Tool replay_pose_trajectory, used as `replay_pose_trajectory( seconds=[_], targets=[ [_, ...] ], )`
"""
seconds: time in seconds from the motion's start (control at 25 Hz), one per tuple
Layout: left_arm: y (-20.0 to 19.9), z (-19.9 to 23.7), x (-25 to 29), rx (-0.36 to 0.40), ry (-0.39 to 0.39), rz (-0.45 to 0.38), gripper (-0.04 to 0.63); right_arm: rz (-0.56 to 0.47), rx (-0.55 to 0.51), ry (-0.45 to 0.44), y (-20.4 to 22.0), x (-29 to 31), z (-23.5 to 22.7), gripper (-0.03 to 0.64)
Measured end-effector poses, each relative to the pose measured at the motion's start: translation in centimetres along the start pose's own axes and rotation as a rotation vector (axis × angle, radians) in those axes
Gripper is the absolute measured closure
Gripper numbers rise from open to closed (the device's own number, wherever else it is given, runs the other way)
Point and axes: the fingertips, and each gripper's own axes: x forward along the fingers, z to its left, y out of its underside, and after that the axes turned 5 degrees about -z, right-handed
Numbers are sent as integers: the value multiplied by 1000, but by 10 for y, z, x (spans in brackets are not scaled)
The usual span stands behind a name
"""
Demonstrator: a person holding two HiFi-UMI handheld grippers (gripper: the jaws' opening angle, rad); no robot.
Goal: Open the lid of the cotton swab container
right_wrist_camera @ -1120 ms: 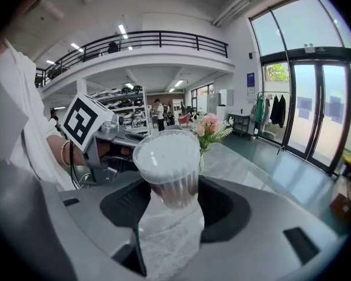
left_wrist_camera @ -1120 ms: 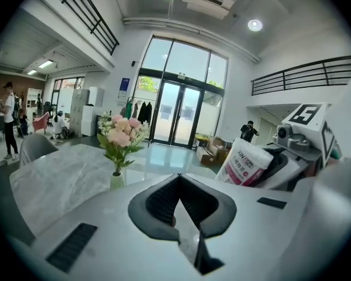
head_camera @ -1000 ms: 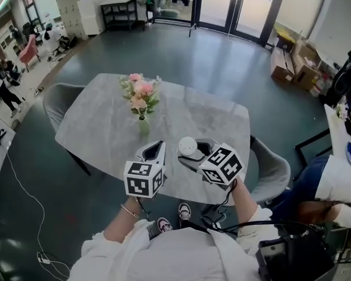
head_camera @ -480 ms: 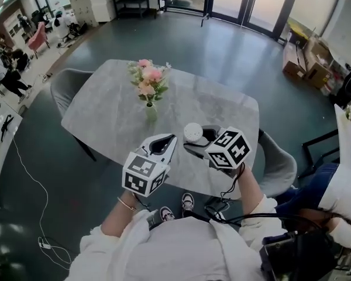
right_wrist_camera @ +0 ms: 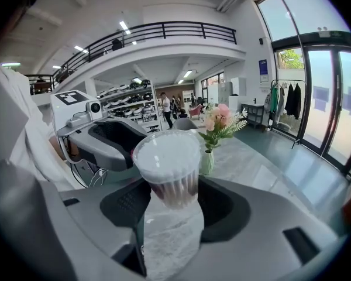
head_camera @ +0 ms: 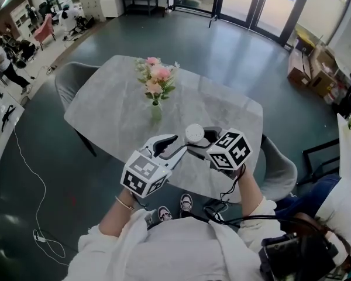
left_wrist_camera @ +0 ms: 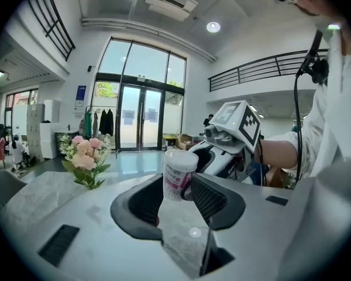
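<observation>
The cotton swab container (head_camera: 194, 134) is a clear round tub with a white lid (right_wrist_camera: 167, 154). It hangs above the table's near edge, and my right gripper (head_camera: 198, 143) is shut on its ribbed sides. In the right gripper view the lid faces the camera between the jaws (right_wrist_camera: 169, 198). My left gripper (head_camera: 174, 146) points at the tub from the left. Its jaws have just been opening and now stand apart with nothing between the pads. In the left gripper view the container (left_wrist_camera: 178, 170) stands just beyond the fingertips (left_wrist_camera: 174, 187), with the right gripper (left_wrist_camera: 229, 138) behind it.
A small vase of pink flowers (head_camera: 156, 85) stands mid-table on the grey marbled table (head_camera: 105, 113). Grey chairs sit at the table's left (head_camera: 67, 81) and right (head_camera: 281, 165). My shoes show under the near edge. Several people are far off at the left.
The left gripper has swung right toward the container and its jaws have gone from shut to apart. The right gripper has kept the container nearly still.
</observation>
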Motion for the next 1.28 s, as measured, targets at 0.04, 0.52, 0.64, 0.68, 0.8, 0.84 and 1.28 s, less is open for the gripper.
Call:
replay_pose_trajectory(
  seconds=[0.04, 0.52, 0.64, 0.68, 0.8, 0.84, 1.28],
  targets=[
    [0, 0, -1, 7, 4, 2, 463, 2, -2, -2, -1, 0, 1, 316],
    [-14, 2, -5, -22, 58, -53, 364, 19, -33, -60, -4, 13, 10, 316],
    [-15, 1, -3, 35, 61, -29, 364, 28, -51, -84, -5, 16, 17, 316],
    [-15, 1, -2, 47, 63, -23, 364, 31, -58, -92, -5, 17, 19, 316],
    [-14, -1, 0, 54, 72, -20, 362, 40, -75, -108, -5, 18, 22, 316],
    [-14, -1, 1, 59, 71, -17, 362, 42, -78, -110, -5, 18, 23, 316],
    [-12, 7, 7, 70, 58, -22, 360, 35, -123, -94, -7, 23, 23, 318]
  ],
)
